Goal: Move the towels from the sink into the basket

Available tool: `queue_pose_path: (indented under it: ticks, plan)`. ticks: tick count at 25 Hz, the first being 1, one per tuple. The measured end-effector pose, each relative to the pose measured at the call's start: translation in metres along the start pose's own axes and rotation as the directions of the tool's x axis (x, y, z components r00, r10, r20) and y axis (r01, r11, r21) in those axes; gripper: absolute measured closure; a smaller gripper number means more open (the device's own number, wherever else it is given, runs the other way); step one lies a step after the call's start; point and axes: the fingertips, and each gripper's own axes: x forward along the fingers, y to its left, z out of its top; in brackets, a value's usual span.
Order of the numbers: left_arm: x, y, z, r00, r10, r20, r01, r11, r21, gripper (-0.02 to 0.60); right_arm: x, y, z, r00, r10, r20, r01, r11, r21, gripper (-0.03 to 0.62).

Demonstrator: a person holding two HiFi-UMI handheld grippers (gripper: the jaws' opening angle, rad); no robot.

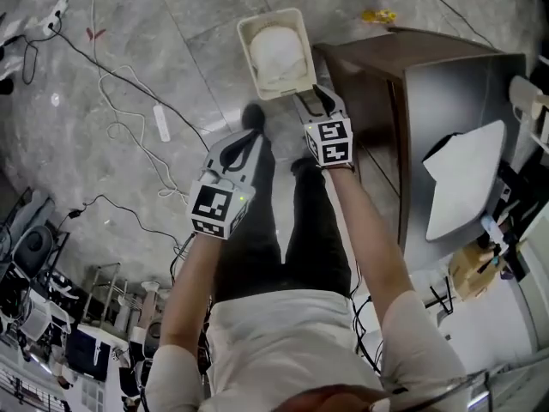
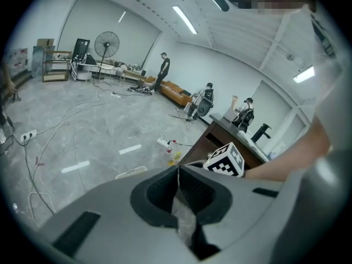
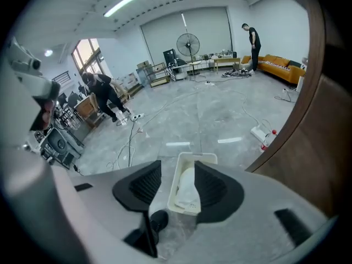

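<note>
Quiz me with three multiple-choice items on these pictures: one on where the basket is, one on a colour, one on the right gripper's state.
1. Where does the basket stand?
A. On the floor beside the dark cabinet
B. On top of the cabinet
C. On a chair

2. What colour is the towel in the basket?
A. Red
B. White
C. Black

3. How is the right gripper?
A. Shut on a towel
B. Shut on the basket's rim
C. Open, holding nothing

Answers:
1 A: the head view shows it on the grey floor by the cabinet.
2 B: white cloth fills it.
3 C: its jaws stand apart, with the basket only beyond them.
</note>
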Motion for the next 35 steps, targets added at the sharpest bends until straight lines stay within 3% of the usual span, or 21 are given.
queue_pose_path:
  ticks: [5,9,19,27,35]
  plan:
    - [-0.017,-0.056,0.042,0.999,-0.042,0.027,0.041,0.999,0.030,0.572,-0.090,0.001,0.044,0.997,-0.009,0.077,0.012,0.999,-0.038,0.463]
    - [-0.042,-0.111,0.070,0.997,-0.071,0.021,0.069,0.994,0.087,0.572,-0.177,-0.006,0.071,0.990,-0.046,0.132,0.045,0.999,0.006,0.554]
    - [-0.105,-0.238,0.140,0.983,-0.182,-0.012,0.179,0.956,0.232,0.572,-0.397,-0.016,0.115,0.936,-0.149,0.318,0.135,0.989,0.066,0.594]
    - [-0.130,-0.321,0.178,0.968,-0.251,-0.015,0.240,0.904,0.353,0.572,-0.555,-0.020,0.125,0.847,-0.255,0.466,0.223,0.967,0.125,0.594]
    - [-0.168,-0.399,0.222,0.936,-0.344,0.075,0.283,0.863,0.419,0.572,-0.677,-0.049,0.104,0.739,-0.410,0.534,0.319,0.912,0.258,0.594]
